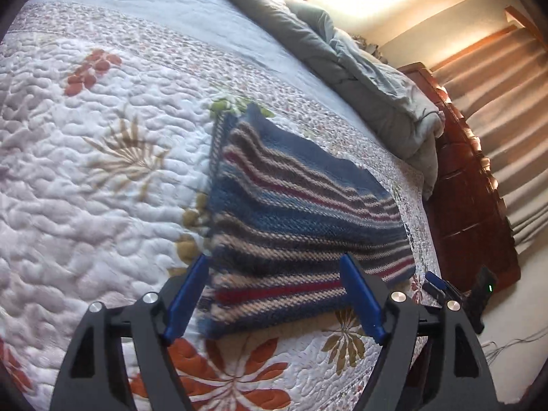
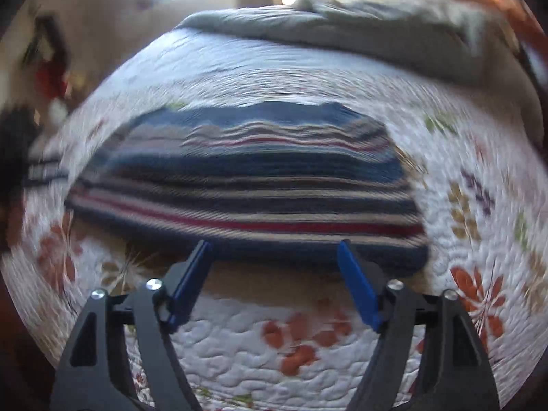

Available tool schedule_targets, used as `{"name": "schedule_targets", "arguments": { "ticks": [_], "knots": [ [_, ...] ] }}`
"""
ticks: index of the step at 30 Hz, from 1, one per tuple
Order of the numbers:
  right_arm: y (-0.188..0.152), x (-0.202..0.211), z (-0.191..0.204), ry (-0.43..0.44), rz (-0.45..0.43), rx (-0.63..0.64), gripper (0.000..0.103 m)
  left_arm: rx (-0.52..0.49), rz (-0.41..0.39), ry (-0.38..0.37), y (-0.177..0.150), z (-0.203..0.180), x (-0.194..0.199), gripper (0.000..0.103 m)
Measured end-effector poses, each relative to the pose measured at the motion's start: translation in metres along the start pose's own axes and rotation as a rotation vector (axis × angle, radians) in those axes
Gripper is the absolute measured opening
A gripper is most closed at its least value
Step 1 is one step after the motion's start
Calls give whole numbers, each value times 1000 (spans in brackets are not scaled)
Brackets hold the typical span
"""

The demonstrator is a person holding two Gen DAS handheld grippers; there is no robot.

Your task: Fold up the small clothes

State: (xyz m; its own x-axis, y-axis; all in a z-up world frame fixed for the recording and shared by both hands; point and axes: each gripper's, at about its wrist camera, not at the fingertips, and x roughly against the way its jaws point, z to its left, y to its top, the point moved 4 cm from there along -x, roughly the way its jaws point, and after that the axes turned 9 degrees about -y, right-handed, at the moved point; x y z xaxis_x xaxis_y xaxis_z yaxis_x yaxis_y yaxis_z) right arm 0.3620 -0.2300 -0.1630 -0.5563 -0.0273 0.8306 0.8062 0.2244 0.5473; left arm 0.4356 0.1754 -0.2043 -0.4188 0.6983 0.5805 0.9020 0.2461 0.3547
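the striped knit garment (image 1: 294,212) lies folded on the quilted bed (image 1: 102,171), close to its right edge. the left gripper (image 1: 274,294) and right gripper (image 2: 274,281) hang over its near edge, jaws wide, holding nothing.
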Motion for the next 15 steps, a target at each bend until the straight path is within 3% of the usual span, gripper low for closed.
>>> {"name": "schedule_targets", "arguments": {
  "ticks": [2,8,15],
  "knots": [
    [-3,6,46,-8,-13,127,87,35,27,9,10,11,-1,83],
    [-5,3,151,-18,-45,404,90,144,76,11,32,50,-12,87],
    [4,-12,208,16,-83,484,90,188,99,-11,55,72,-40,87]
  ]
}}
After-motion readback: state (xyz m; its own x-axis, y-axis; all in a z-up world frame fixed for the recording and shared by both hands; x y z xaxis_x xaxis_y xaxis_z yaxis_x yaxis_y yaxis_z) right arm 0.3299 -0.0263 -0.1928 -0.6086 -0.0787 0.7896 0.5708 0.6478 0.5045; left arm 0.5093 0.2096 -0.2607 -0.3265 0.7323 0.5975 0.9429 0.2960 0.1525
